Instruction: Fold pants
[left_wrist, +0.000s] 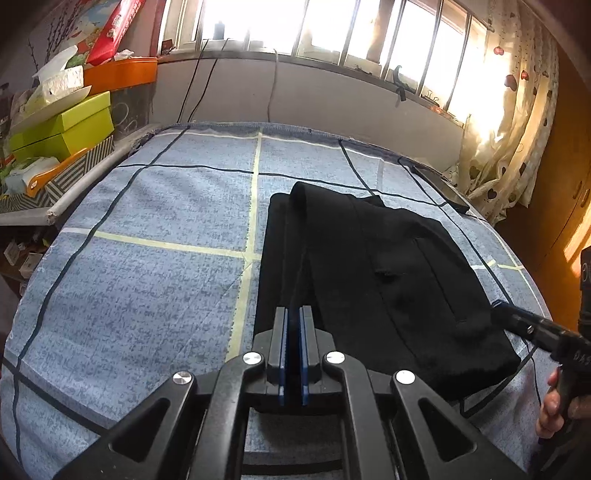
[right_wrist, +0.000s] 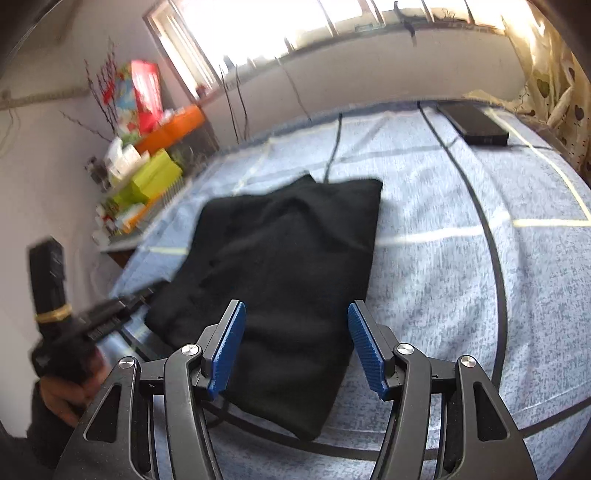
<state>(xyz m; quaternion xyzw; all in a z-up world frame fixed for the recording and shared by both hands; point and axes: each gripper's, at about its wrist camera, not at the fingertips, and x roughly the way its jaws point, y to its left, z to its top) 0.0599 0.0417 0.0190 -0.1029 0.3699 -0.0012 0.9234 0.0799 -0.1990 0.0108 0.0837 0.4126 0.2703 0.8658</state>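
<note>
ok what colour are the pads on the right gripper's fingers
Blue, with a ribbed surface, on the pads; clearest in the right wrist view.

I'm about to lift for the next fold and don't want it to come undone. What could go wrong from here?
1. The left gripper looks shut on only a thin edge of the black pants; lifting might peel off one layer and undo the fold.
2. The right gripper is open above the pants with nothing held, so a one-sided lift could skew the stack.
</note>
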